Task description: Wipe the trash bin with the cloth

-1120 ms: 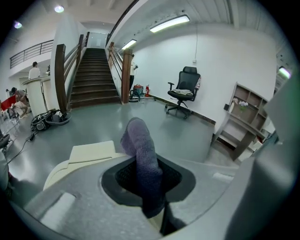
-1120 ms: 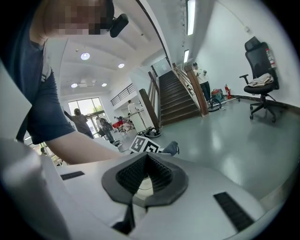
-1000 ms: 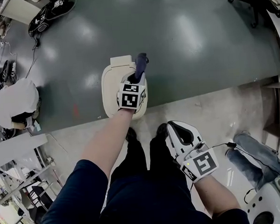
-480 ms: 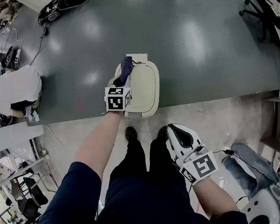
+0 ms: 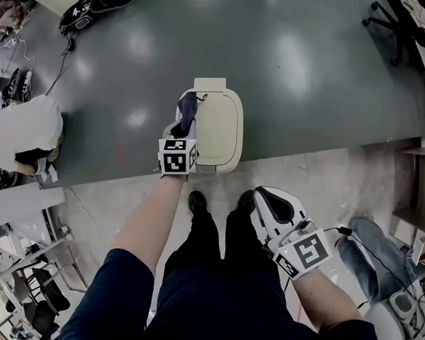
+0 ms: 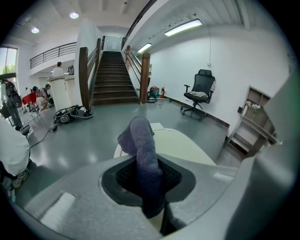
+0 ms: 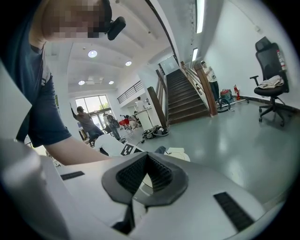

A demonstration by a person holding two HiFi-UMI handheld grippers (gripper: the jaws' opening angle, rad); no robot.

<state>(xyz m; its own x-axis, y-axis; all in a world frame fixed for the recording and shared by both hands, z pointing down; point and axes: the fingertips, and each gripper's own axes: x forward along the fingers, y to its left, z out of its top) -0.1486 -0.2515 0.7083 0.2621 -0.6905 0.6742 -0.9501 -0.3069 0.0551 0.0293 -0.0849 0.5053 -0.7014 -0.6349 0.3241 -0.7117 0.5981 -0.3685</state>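
Note:
In the head view a cream trash bin (image 5: 220, 126) with a closed lid stands on the dark floor in front of the person's feet. My left gripper (image 5: 183, 129) is shut on a purple cloth (image 5: 188, 106) and holds it at the lid's left edge. The left gripper view shows the cloth (image 6: 142, 154) standing up out of the left gripper (image 6: 147, 177), with the bin lid (image 6: 183, 145) just beyond. My right gripper (image 5: 264, 197) hangs by the person's right leg, shut and holding nothing. The right gripper (image 7: 146, 176) looks toward the bin (image 7: 180, 153).
A person in white (image 5: 23, 134) crouches at the left. Bags and cables (image 5: 91, 4) lie at the top left, and an office chair (image 5: 403, 7) stands at the top right. A metal frame (image 5: 24, 263) is at the lower left; a white machine (image 5: 400, 305) sits at the lower right.
My left gripper has carried the cloth across the lid from its right side to its left edge. The right gripper has stayed beside the leg.

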